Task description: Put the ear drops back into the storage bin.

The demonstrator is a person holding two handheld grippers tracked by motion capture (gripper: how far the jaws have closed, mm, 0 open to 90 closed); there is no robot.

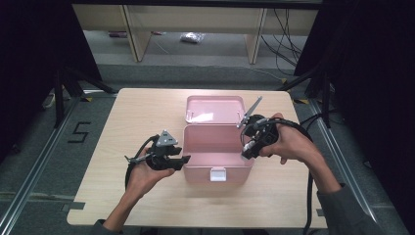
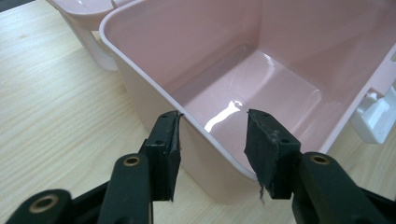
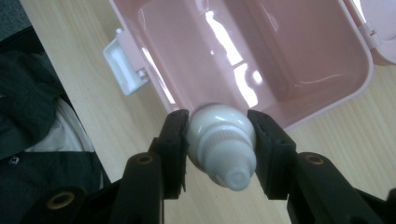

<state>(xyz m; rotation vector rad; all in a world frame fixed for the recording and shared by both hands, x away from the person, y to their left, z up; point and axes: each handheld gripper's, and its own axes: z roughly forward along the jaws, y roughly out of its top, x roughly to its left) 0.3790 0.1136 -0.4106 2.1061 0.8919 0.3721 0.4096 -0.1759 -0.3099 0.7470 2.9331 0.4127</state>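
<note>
Right fingers [image 3: 176,140] pinching white bottle [image 3: 222,144] above pink box [image 3: 327,105], left fingers [image 2: 163,149] spread astride its wall

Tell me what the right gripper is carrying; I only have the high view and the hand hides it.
Observer: The right gripper is shut on a small white bottle, cap toward the camera.
Operator: Say where the bottle sits over the box.
Observer: In the right gripper view it hangs over the near rim of the open pink box, beside the white latch.
Operator: Report on the left gripper.
Observer: The left gripper has its jaws apart, one on each side of the box wall, pads not pressing on it.
Operator: Check the box's inside.
Observer: It looks bare and glossy.
</note>
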